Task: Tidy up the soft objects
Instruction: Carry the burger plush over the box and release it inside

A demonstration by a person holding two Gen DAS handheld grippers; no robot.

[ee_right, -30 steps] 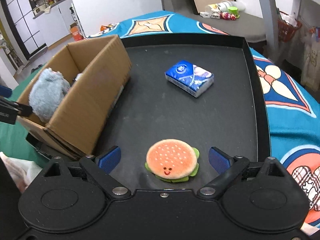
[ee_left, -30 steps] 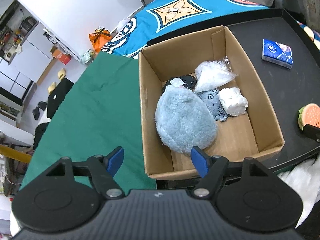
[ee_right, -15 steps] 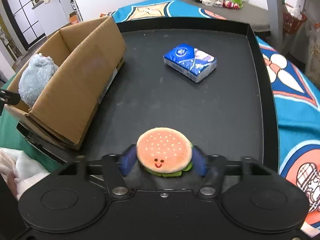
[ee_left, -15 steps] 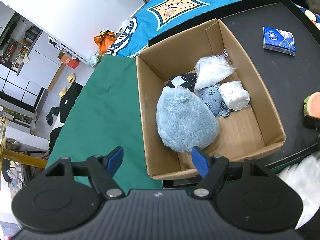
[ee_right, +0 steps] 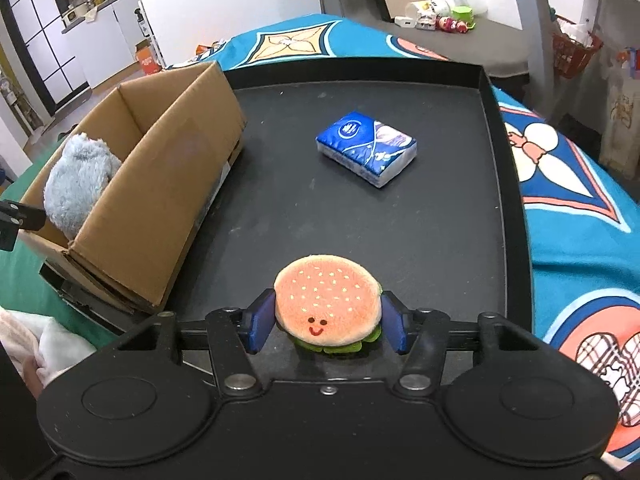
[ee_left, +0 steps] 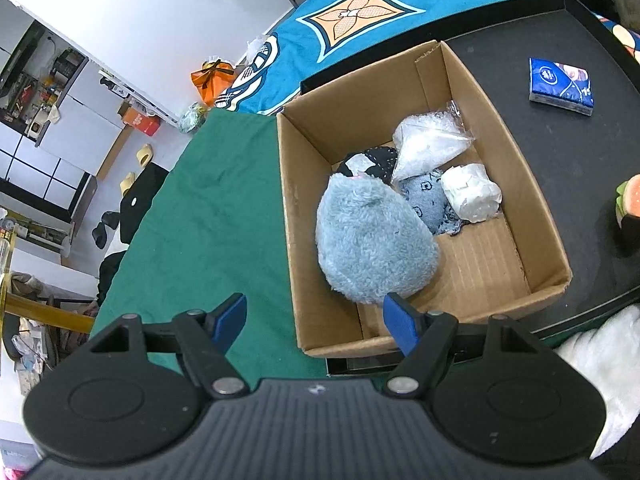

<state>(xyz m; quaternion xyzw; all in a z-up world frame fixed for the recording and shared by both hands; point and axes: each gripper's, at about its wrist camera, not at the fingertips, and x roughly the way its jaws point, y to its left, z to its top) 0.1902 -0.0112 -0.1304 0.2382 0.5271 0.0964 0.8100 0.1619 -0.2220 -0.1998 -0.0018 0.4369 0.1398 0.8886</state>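
Note:
A plush burger point(ee_right: 327, 306) with a smiling face sits between the blue pads of my right gripper point(ee_right: 327, 322), which is shut on it at the near edge of the black tray point(ee_right: 400, 220). The burger point(ee_left: 630, 200) also shows at the right edge of the left wrist view. A cardboard box point(ee_left: 532, 216) holds a fluffy light-blue plush point(ee_left: 372, 240), a white plastic bag point(ee_left: 428, 144), a white bundle point(ee_left: 470, 192), a denim piece point(ee_left: 428, 200) and a dark dotted cloth point(ee_left: 376, 158). My left gripper point(ee_left: 316, 320) hangs open above the box's near-left corner, holding nothing.
A blue tissue pack point(ee_right: 366, 148) lies on the tray beyond the burger, right of the box point(ee_right: 172, 168). A green cloth point(ee_left: 216, 200) covers the table left of the box. A white fluffy sleeve point(ee_left: 600, 360) is at the near edge. Patterned blue fabric point(ee_right: 580, 184) lies around the tray.
My right gripper has closed from wide open onto the burger, which now sits higher in its view. The left gripper stayed open; its view shifted slightly.

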